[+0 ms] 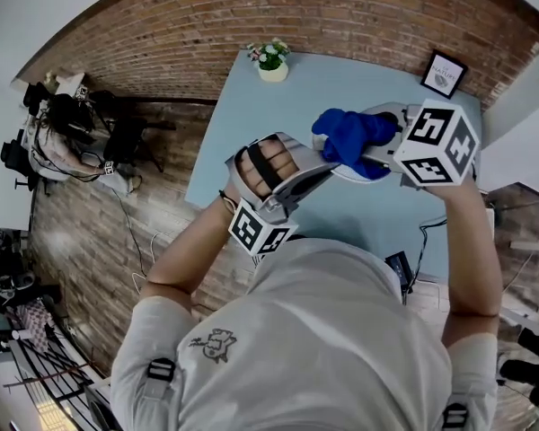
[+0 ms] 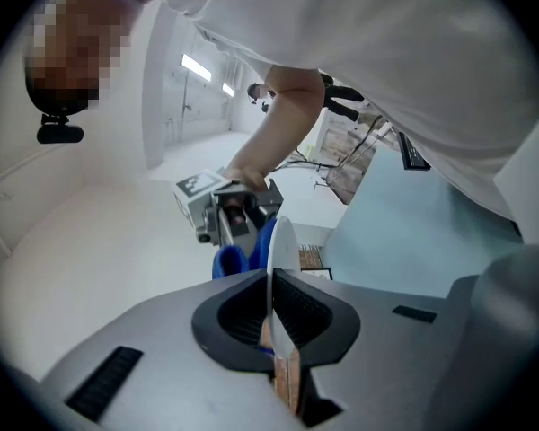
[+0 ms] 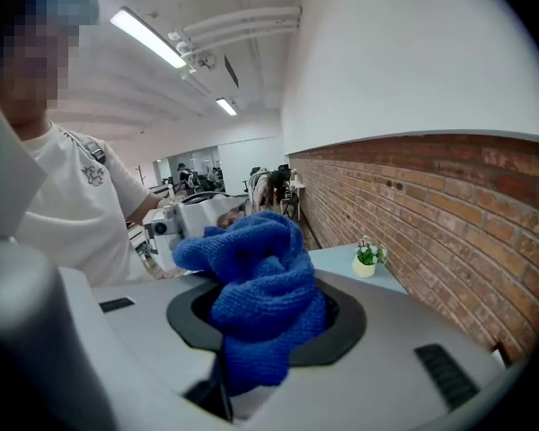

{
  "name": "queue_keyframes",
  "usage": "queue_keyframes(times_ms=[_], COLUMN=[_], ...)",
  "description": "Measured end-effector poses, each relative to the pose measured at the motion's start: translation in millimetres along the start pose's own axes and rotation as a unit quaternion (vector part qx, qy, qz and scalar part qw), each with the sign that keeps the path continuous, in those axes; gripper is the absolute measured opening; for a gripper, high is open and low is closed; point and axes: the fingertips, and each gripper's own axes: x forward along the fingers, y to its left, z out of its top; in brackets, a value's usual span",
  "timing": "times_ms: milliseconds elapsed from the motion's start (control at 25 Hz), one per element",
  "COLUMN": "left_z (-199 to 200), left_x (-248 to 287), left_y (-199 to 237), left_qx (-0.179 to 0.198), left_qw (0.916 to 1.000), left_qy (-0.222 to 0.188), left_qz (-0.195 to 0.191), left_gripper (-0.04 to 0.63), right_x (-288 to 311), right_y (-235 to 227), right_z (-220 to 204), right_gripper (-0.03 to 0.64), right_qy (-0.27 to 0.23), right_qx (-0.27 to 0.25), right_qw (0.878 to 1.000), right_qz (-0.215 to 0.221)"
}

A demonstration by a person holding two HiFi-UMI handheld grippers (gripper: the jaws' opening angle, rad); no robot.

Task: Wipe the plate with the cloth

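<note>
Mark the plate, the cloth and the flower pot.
plate (image 2: 284, 245), left gripper view, its upper part.
cloth (image 3: 265, 299), right gripper view, middle of the bunch.
flower pot (image 1: 272, 73), head view, the pot's side.

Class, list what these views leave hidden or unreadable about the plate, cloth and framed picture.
Plate face: cloth covers it in the head view; the left gripper view shows only its rim edge-on.
Right gripper: its pads are buried in cloth, right gripper view.
Framed picture: print too small, head view.
</note>
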Motion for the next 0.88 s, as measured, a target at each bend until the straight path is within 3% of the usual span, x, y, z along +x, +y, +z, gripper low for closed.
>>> queue_keyframes(times_ms=[160, 400, 640, 880], left_z=[21.1, -2.0, -30.3, 8.8], left_x=[10.9, 3.5, -7.2, -1.4], left_y=[-0.3, 1.5, -3.0, -6.3], left_qx=[0.007, -0.004, -0.014, -0.006], left_qw=[0.9998, 0.9997, 0.9987, 0.9999], left_qy=[-0.017, 0.022, 0.05, 0.006], left_qz=[0.002, 0.005, -0.002, -0.009], left_gripper=[0.018, 0.018, 0.018, 0.017], right_x=[4.4, -18.2, -22.0, -2.3], right_y=[-25.3, -65.4, -16.9, 1.1], right_z=[-9.6, -55.1, -41.0, -11.1], right_gripper=[0.129, 0.127, 0.127, 0.127], right_qy=[0.007, 0.023, 0.002, 0.0], right_qx=[0.013, 0.057, 0.032, -0.012], right_qw=[1.0, 0.996, 0.999, 1.0], right_qz=[-0.021, -0.062, -0.009, 0.008])
